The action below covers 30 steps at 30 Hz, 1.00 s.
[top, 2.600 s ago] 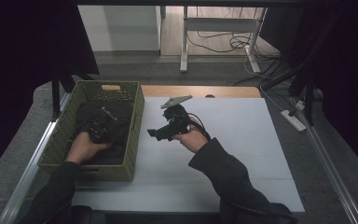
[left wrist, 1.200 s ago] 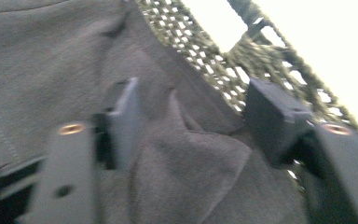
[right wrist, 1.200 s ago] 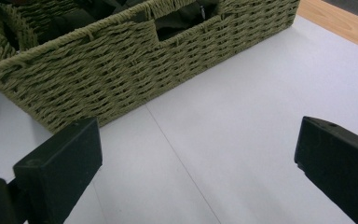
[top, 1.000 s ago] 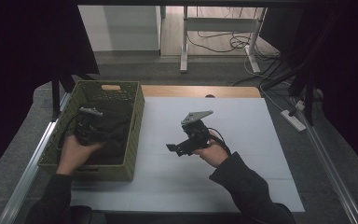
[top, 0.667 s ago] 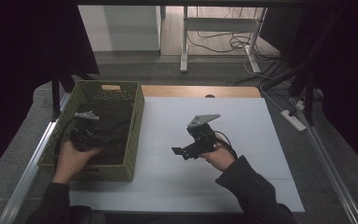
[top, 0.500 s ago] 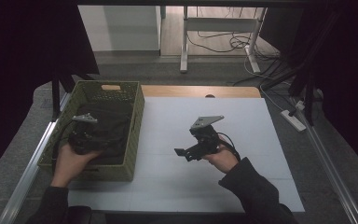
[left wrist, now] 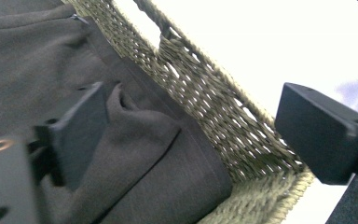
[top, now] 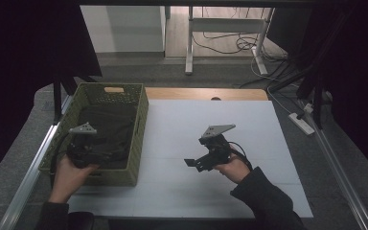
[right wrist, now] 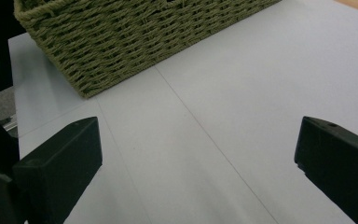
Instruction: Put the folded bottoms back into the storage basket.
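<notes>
Our left gripper (top: 93,152) in the woven green basket (top: 139,120), jaws just opening over dark brown cloth (left wrist: 135,154), ungripped, our right gripper (right wrist: 196,163) released above the white tabletop (right wrist: 242,88)

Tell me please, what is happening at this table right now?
A person holds a gripper in each hand. The left gripper is inside the green woven basket, over the dark cloth that lies in it; its jaws have just been opening, and the cloth lies between them, not pinched. The right gripper hovers open over the white table, holding nothing.
</notes>
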Motion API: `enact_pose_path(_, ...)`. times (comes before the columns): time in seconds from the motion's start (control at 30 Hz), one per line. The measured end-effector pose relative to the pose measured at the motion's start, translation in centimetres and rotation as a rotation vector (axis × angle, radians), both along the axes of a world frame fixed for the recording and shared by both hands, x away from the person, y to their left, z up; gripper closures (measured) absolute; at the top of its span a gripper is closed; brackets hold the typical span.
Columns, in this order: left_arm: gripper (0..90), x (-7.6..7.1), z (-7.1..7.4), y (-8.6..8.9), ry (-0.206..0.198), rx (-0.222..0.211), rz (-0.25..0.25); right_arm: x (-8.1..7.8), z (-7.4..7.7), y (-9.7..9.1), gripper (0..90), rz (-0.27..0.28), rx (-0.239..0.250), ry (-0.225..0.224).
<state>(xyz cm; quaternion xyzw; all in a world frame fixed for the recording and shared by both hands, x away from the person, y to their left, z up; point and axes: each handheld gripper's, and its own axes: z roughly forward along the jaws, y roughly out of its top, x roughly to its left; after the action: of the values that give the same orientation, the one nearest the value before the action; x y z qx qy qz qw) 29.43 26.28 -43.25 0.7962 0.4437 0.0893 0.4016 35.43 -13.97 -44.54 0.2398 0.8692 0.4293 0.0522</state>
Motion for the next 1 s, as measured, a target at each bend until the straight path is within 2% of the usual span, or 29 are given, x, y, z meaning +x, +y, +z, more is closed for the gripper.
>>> enact_pose_path(0.47, 3.4, -2.5, -0.2, -0.3, -0.024, -0.016, -0.004, -0.6, -0.6, -0.2, 1.3, 0.001, 0.005, 0.013)
enact_pose_path(0.7, 1.1, -4.7, 0.0, -0.1, -0.046, -0.055, 0.006, -0.8, -0.9, 0.0, 1.3, -0.008, -0.010, 0.015)
enact_pose_path(1.0, 0.0, -7.3, -0.5, -0.3, -0.077, -0.054, 0.026, -1.3, -1.4, 0.0, 1.3, 0.001, -0.033, 0.007)
